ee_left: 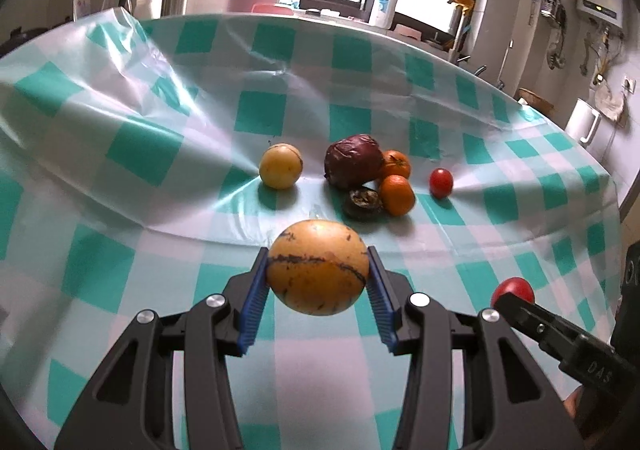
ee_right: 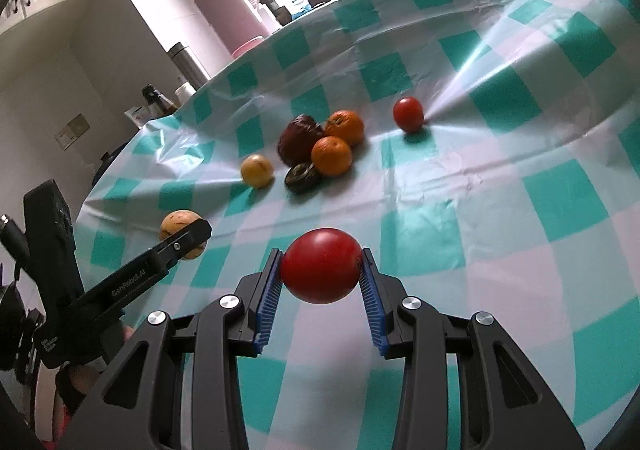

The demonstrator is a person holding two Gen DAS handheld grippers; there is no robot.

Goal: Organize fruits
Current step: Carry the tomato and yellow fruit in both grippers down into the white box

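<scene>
Left gripper (ee_left: 318, 278) clamped on yellow fruit (ee_left: 318, 268) above checked tablecloth (ee_left: 460, 262); right gripper (ee_right: 320, 274) clamped on red tomato (ee_right: 321, 265); remaining fruit pile (ee_left: 370, 176) farther back on cloth.

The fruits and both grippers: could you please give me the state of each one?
Left gripper: shut on the yellow fruit.
Right gripper: shut on the big tomato.
Small tomato: loose on the tablecloth.
Two oranges, touching.
Dark red fruit: wrinkled.
</scene>
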